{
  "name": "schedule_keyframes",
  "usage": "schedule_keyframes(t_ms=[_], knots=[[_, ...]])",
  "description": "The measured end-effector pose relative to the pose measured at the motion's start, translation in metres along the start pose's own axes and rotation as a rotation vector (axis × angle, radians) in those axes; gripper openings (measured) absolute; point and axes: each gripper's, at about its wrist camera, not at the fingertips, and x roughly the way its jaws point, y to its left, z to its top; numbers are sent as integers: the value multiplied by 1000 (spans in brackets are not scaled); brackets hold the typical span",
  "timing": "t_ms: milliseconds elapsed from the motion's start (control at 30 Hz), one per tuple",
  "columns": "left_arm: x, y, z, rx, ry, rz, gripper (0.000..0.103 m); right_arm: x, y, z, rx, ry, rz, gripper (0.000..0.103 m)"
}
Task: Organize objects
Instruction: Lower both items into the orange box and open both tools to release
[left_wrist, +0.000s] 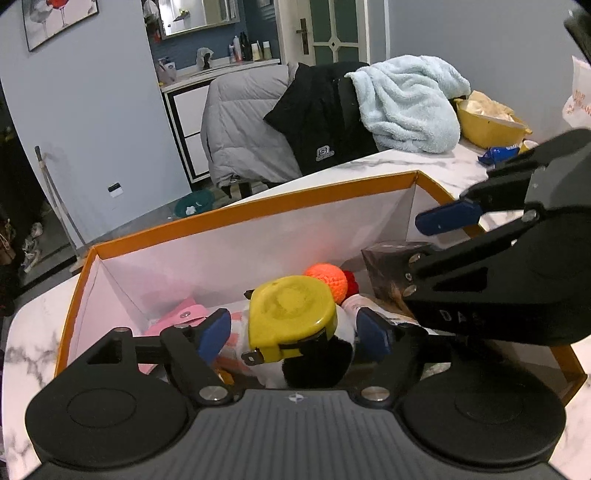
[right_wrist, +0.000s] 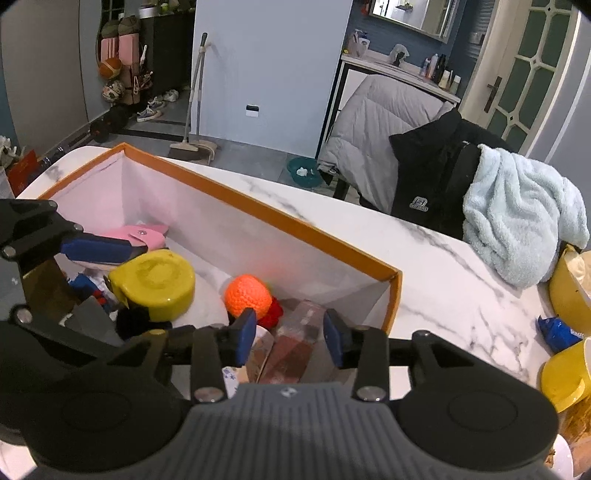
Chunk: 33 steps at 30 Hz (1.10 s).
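An orange-rimmed white box (left_wrist: 258, 205) (right_wrist: 258, 210) stands on the marble table. In it lie a yellow tape measure (left_wrist: 291, 317) (right_wrist: 153, 282), an orange knitted ball (left_wrist: 328, 280) (right_wrist: 246, 293), a pink pouch (left_wrist: 184, 314) (right_wrist: 136, 236) and a clear packet (right_wrist: 295, 343). My left gripper (left_wrist: 293, 336) is open, its blue pads on either side of the tape measure without touching it. My right gripper (right_wrist: 291, 339) is open and empty above the packet, inside the box's right end. It also shows in the left wrist view (left_wrist: 517, 236).
A light blue towel (left_wrist: 410, 103) (right_wrist: 517, 214), yellow bowls (left_wrist: 487, 125) (right_wrist: 569, 291) and a blue wrapper (right_wrist: 557, 332) lie on the table to the right of the box. A chair with grey and black jackets (left_wrist: 295, 125) stands behind the table.
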Motion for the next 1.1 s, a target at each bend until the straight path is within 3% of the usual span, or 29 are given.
schedule_keyframes(t_ms=[667,1100], knots=[[-43,-3,12,19,-45,34,89,-44,-1,9,33,-68,6,44],[-106,4,13,-23,-132,16,90,-105,15,15,51,-165,27,48]])
